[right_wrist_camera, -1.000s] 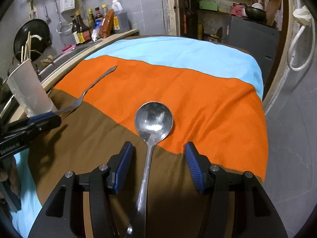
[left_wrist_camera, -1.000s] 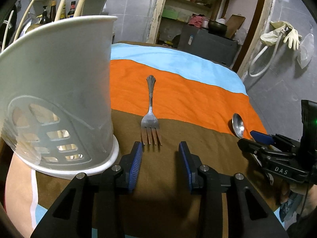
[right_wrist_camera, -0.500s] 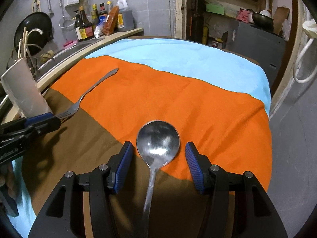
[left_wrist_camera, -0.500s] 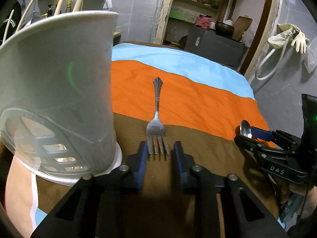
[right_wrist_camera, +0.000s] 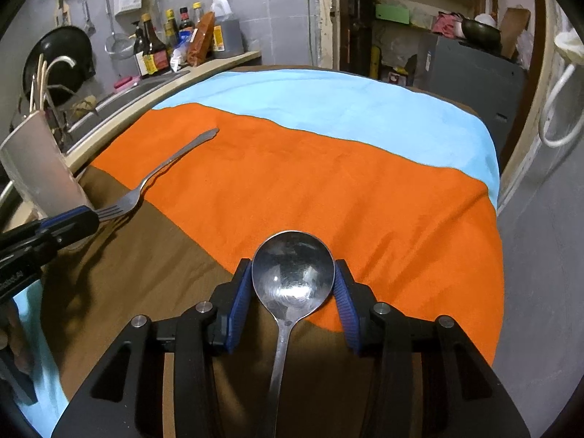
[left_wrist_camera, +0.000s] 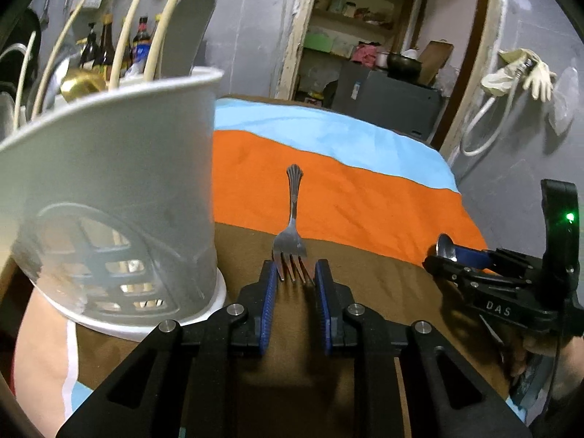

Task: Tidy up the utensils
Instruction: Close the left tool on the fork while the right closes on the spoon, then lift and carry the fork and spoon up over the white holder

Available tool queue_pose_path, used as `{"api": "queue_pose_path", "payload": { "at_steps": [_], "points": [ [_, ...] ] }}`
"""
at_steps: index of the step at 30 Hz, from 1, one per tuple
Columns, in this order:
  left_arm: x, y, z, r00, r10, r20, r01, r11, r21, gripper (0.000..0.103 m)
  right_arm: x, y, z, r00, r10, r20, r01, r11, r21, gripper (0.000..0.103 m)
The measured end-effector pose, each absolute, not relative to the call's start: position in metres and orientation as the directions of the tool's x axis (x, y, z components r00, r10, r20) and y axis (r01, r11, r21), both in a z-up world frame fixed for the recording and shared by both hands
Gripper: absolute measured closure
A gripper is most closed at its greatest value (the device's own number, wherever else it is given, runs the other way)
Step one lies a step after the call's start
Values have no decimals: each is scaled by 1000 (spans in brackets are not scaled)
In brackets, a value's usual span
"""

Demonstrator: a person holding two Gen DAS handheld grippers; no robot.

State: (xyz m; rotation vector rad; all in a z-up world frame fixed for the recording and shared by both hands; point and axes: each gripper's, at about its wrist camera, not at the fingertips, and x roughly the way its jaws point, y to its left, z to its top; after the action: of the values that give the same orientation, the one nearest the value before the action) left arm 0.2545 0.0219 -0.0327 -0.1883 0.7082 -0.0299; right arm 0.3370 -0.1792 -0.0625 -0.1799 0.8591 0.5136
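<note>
Now your left gripper (left_wrist_camera: 295, 273) is closing its blue pads around the fork (left_wrist_camera: 291, 241), tines between them, handle pointing away across the orange stripe of the cloth (left_wrist_camera: 365, 197); whether the pads are pressing is hard to tell. Your right gripper (right_wrist_camera: 293, 284) is closing onto the spoon (right_wrist_camera: 292, 277), its bowl wedged between the pads, handle running back and cut off. Only the left view is showing the holder (left_wrist_camera: 109, 197) up close.
</note>
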Motion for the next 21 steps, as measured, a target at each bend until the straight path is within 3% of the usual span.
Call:
{"api": "queue_pose_path", "payload": {
  "at_steps": [15, 17, 19, 21],
  "points": [
    [187, 5, -2, 875, -120, -469, 63, 989, -136, 89, 296, -191, -61, 550, 367, -750, -499, 865, 57, 62],
    [184, 7, -1, 880, -122, -459, 61, 987, -147, 91, 293, -191, -61, 552, 365, -749, -498, 865, 55, 62],
    [181, 11, -2, 885, -124, -450, 56, 985, -163, 102, 291, -191, -60, 554, 364, -749, -496, 866, 54, 62],
    [183, 14, -4, 881, -132, -455, 55, 982, -179, 103, 289, -191, -60, 555, 364, -748, -496, 866, 54, 62]
  ]
}}
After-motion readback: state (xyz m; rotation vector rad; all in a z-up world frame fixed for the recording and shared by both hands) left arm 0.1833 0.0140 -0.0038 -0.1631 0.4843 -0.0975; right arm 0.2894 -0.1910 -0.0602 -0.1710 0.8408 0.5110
